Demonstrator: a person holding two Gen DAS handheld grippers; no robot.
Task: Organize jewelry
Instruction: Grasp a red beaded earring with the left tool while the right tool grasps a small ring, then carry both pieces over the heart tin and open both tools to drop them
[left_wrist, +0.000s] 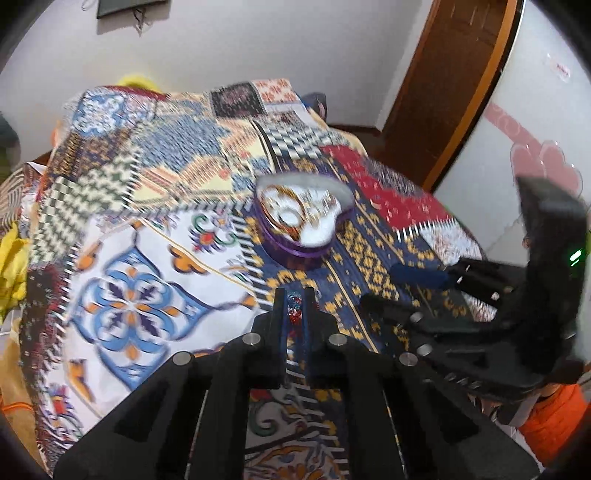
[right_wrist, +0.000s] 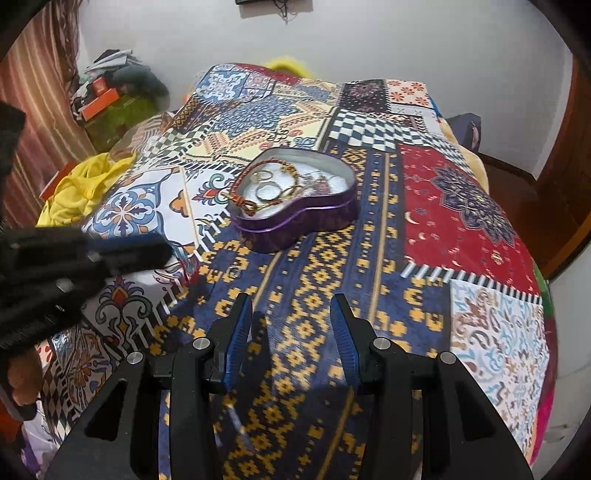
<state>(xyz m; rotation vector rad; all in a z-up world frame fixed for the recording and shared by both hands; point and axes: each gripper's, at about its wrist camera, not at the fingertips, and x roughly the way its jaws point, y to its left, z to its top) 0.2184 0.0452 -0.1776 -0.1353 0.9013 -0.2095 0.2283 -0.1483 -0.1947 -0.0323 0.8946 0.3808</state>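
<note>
A purple heart-shaped tin (left_wrist: 291, 254) stands open on the patchwork cloth, holding a braided bracelet (right_wrist: 255, 173) and rings on white padding. My left gripper (left_wrist: 295, 306) hovers just in front of the tin. Its fingers are shut on a small red and silver sparkly jewelry piece (left_wrist: 294, 308). In the right wrist view the same tin (right_wrist: 295, 225) lies ahead of my right gripper (right_wrist: 291, 321), which stands open over the blue and yellow patch with nothing between its blue pads. The left gripper (right_wrist: 129, 247) shows at that view's left edge.
The patterned cloth (right_wrist: 461, 206) covers a rounded surface that drops away on all sides. Yellow fabric (right_wrist: 81, 188) lies at the left, with clutter and boxes (right_wrist: 110, 99) behind it. A wooden door frame (left_wrist: 454, 85) stands at the right. A small ring (right_wrist: 232, 273) seems to lie on the cloth.
</note>
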